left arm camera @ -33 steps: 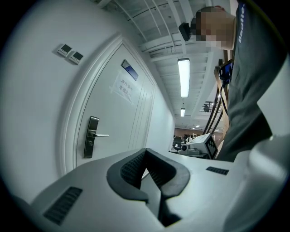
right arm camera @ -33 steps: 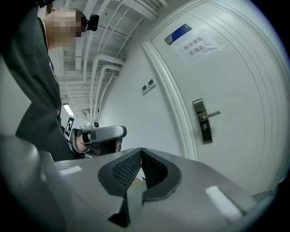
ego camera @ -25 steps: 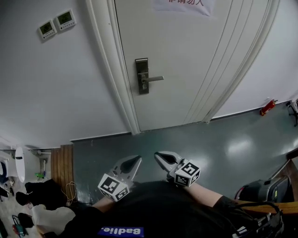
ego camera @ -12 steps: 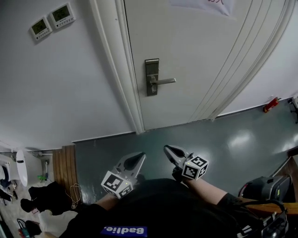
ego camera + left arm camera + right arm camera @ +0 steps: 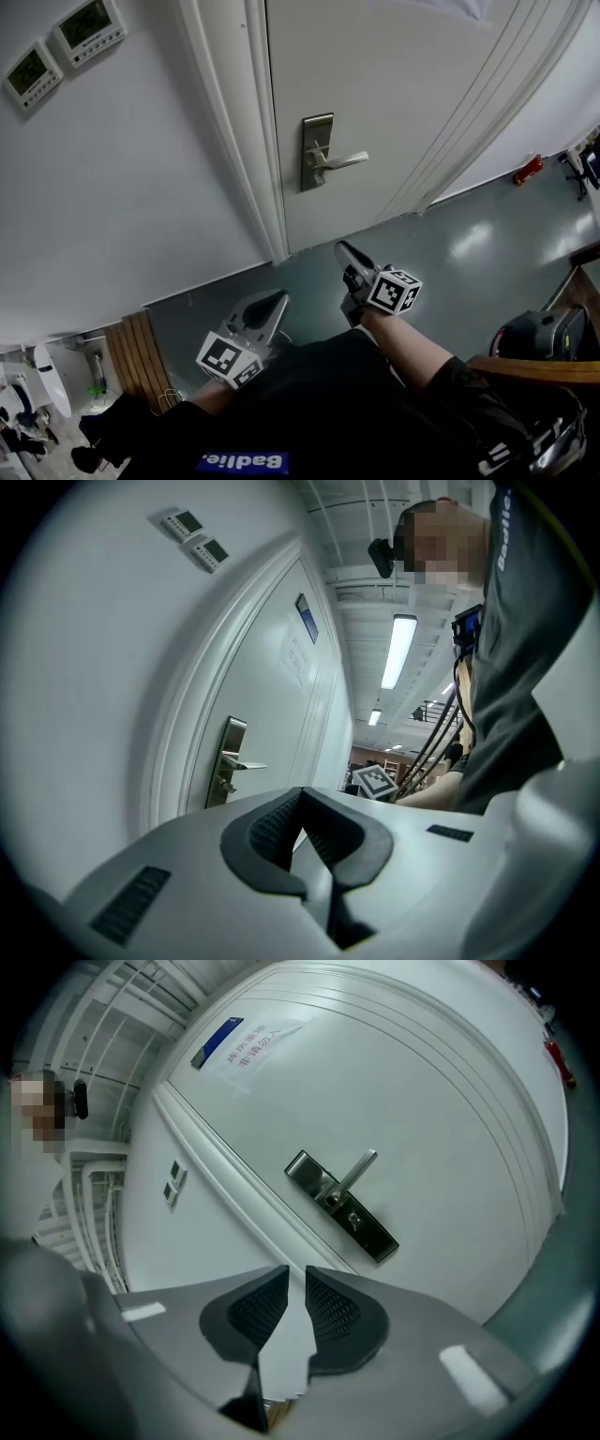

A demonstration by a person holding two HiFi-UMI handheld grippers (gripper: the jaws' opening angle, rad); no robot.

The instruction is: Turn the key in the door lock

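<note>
A white door [image 5: 394,84] carries a metal lock plate [image 5: 317,152] with a lever handle [image 5: 343,160]. In the left gripper view a small key-like piece [image 5: 225,785] sticks out of the plate [image 5: 229,761] below the lever. The right gripper view shows the plate [image 5: 342,1206] and a keyhole [image 5: 356,1221]. Both grippers hang well short of the door, over the floor. My left gripper [image 5: 275,298] [image 5: 300,801] is shut and empty. My right gripper [image 5: 343,249] [image 5: 295,1274] points at the lock; its jaws are opening, a narrow gap with nothing in it.
The white door frame [image 5: 248,141] runs left of the lock. Two wall controllers [image 5: 61,42] sit at the upper left. A red object [image 5: 527,170] lies on the grey-green floor at right, a dark bag [image 5: 539,336] at lower right, wooden slats [image 5: 141,352] at lower left.
The door and its lock have grown larger and nearer. Both grippers have moved toward the door; the right one has gone further ahead and rolled, and its jaws have parted slightly.
</note>
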